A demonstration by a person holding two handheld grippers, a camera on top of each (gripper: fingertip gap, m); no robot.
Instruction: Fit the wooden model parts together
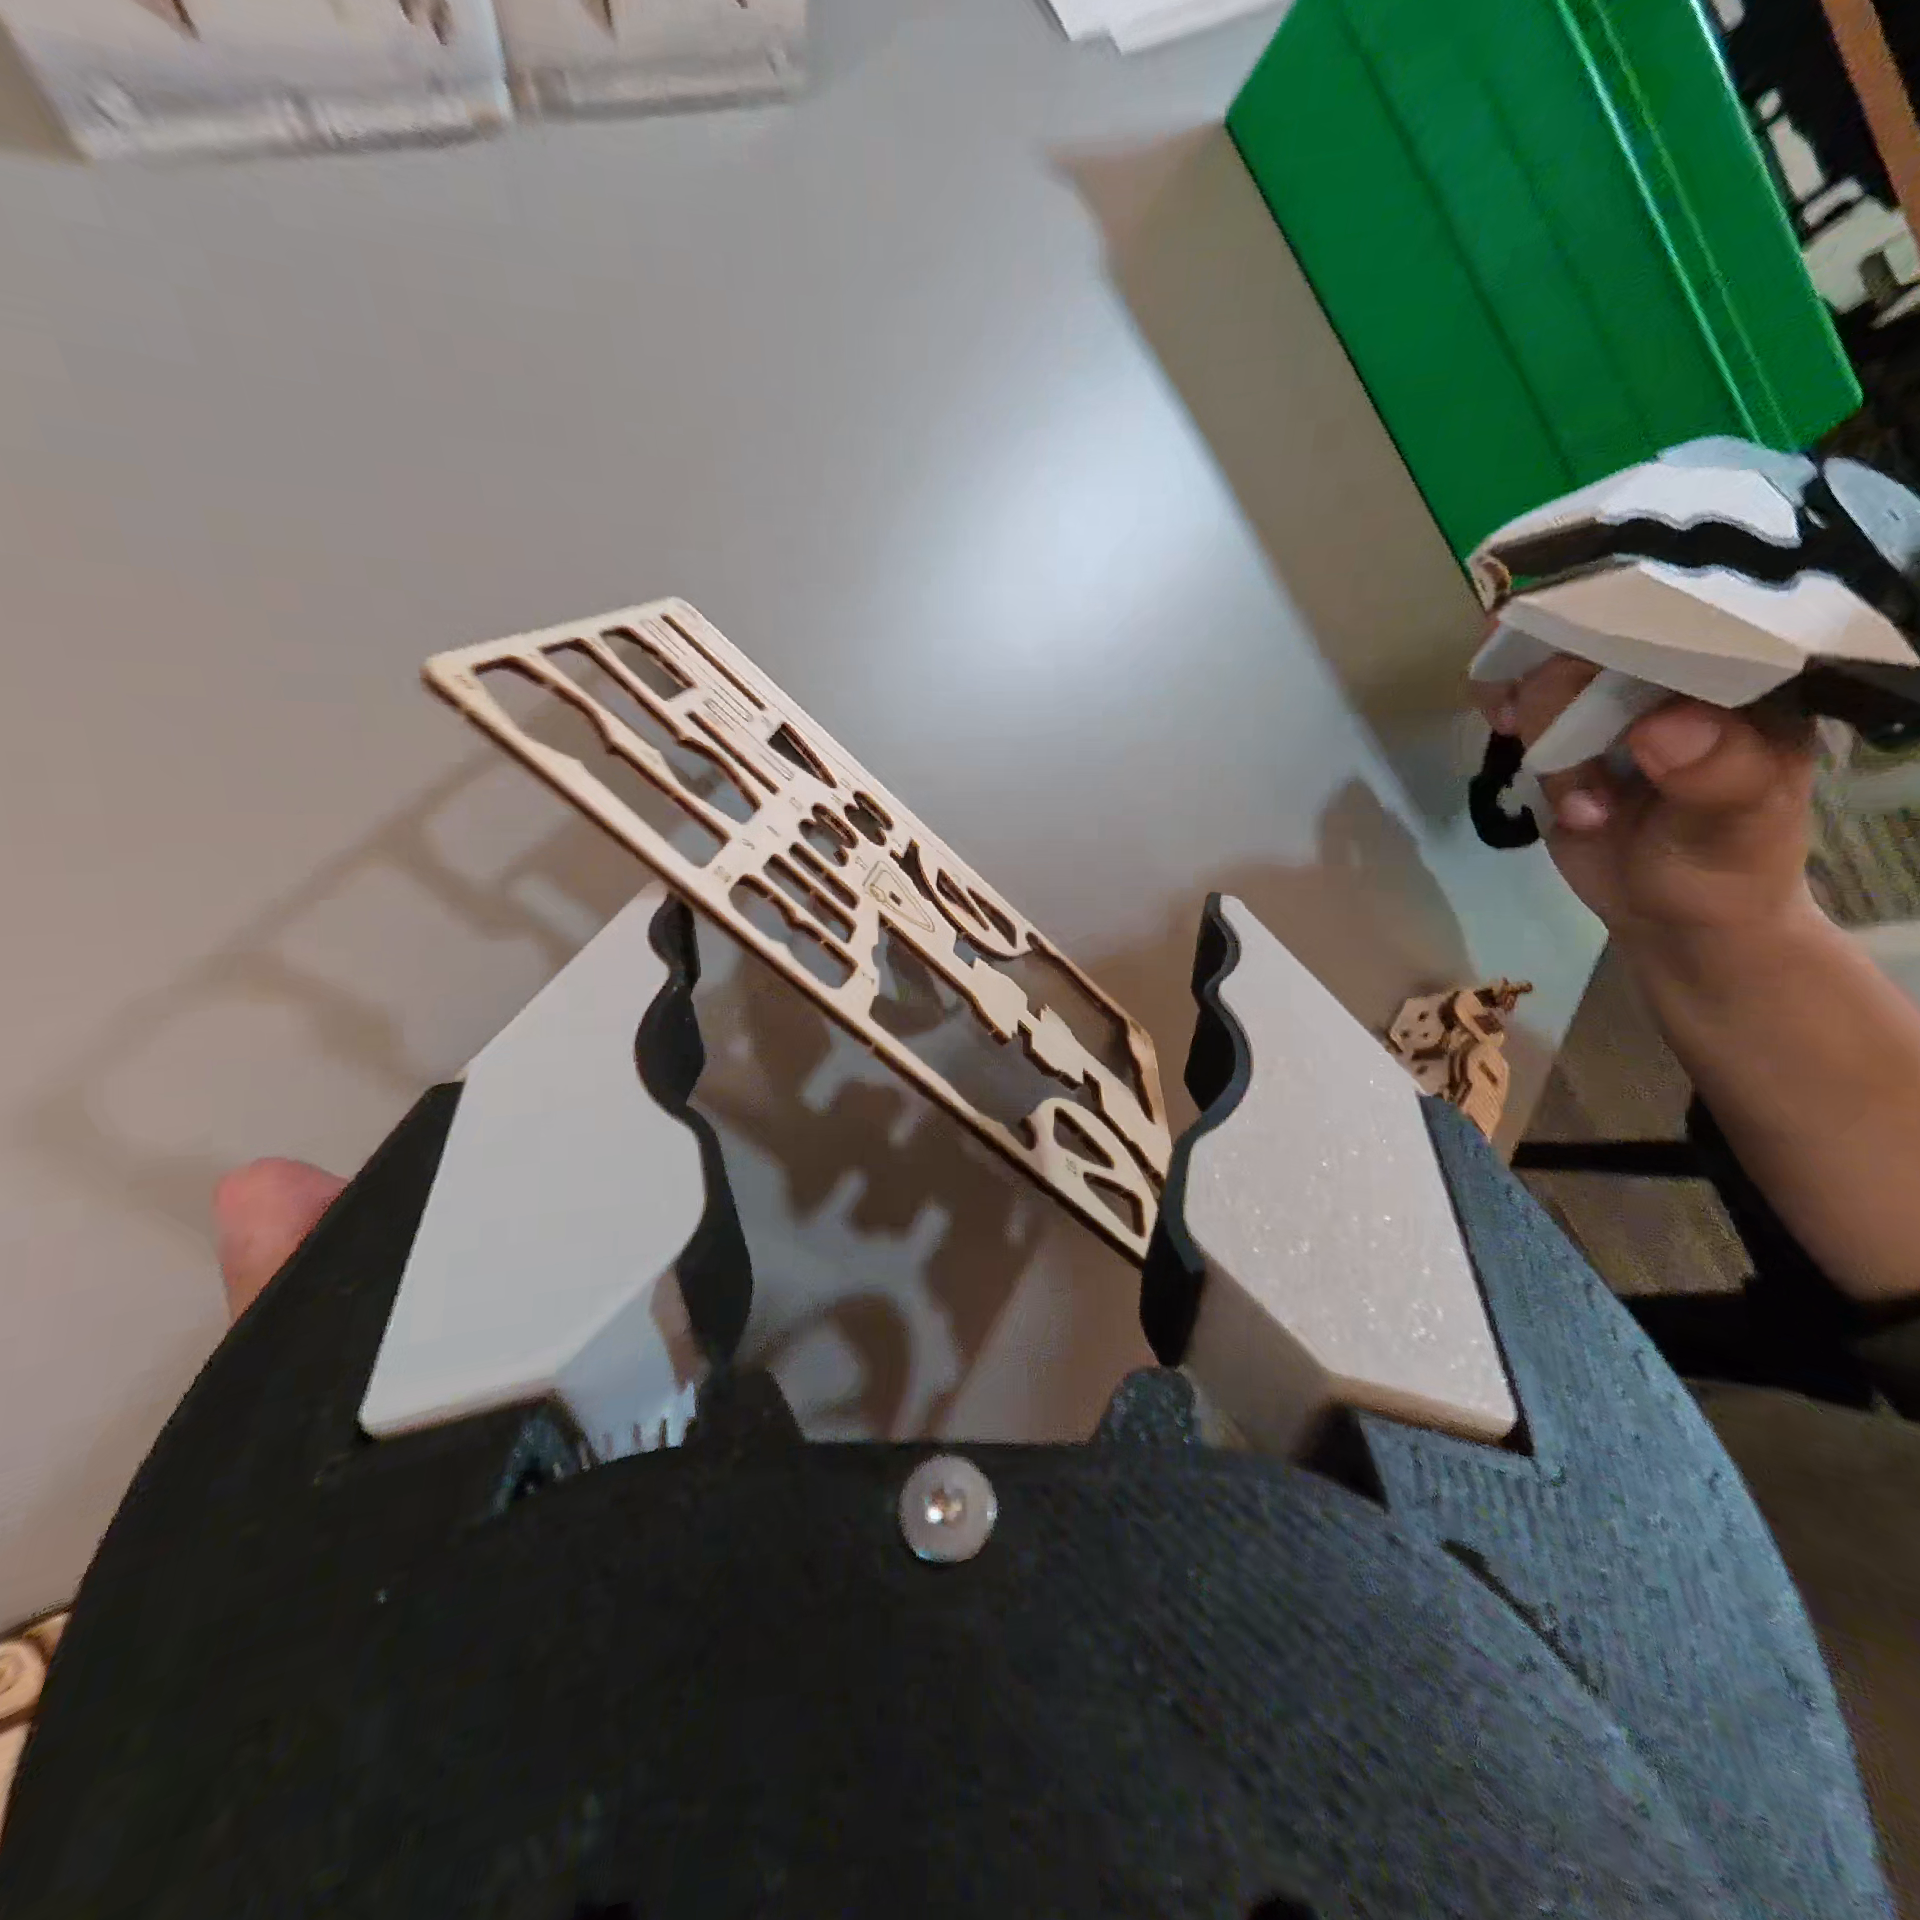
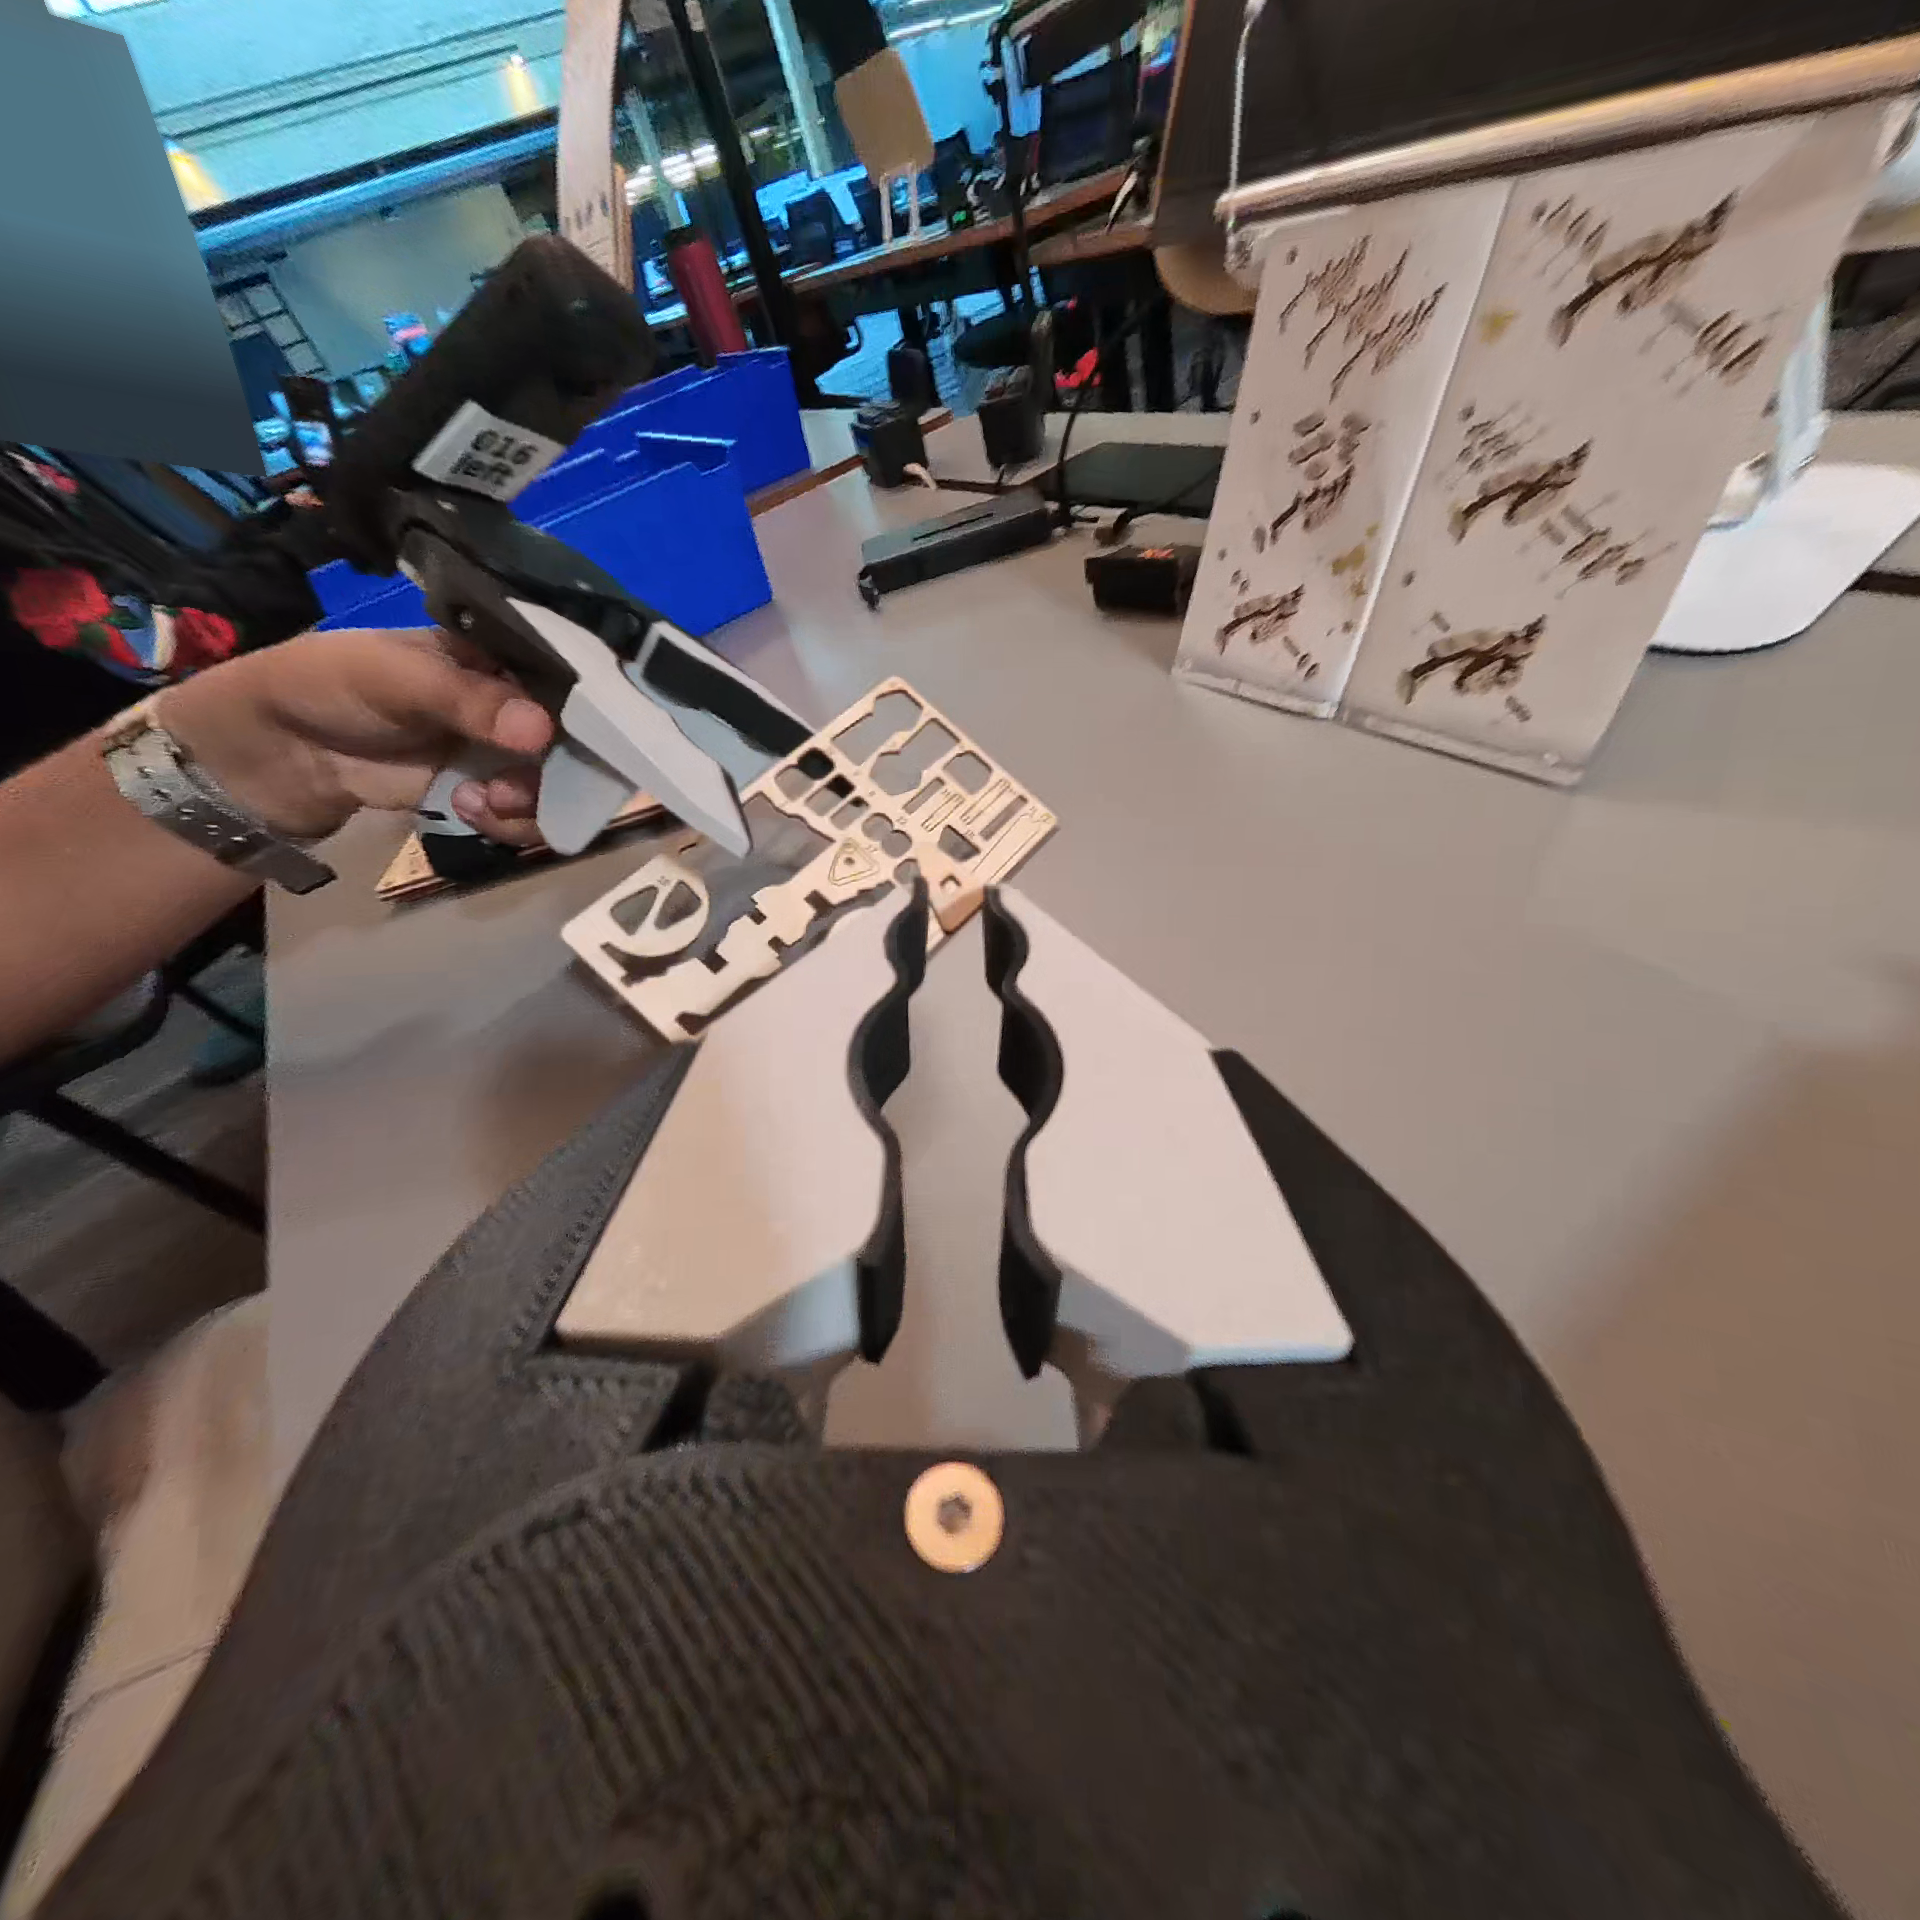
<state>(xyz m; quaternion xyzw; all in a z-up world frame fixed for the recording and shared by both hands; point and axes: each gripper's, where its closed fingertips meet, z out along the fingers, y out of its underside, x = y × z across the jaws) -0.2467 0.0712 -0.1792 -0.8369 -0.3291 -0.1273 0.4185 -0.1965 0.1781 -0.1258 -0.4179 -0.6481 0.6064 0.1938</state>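
A thin laser-cut wooden sheet (image 1: 790,831) with many parts punched out is wedged slantwise between the pads of my left gripper (image 1: 940,914), raised above the grey table (image 1: 520,416). In the right wrist view the sheet (image 2: 831,862) hangs from the left gripper (image 2: 727,800). My right gripper (image 2: 951,899) is nearly closed, with a small tan wooden piece (image 2: 961,909) pinched at its tips, just in front of the sheet's edge. The right gripper also shows in the left wrist view (image 1: 1496,613), off to the right. A partly built wooden model (image 1: 1455,1049) stands at the table's edge.
A green box (image 1: 1558,260) stands at the back right. Propped instruction sheets (image 2: 1455,468), blue bins (image 2: 675,499) and black devices (image 2: 956,540) stand farther back. A stack of wooden sheets (image 2: 416,873) lies under the left hand.
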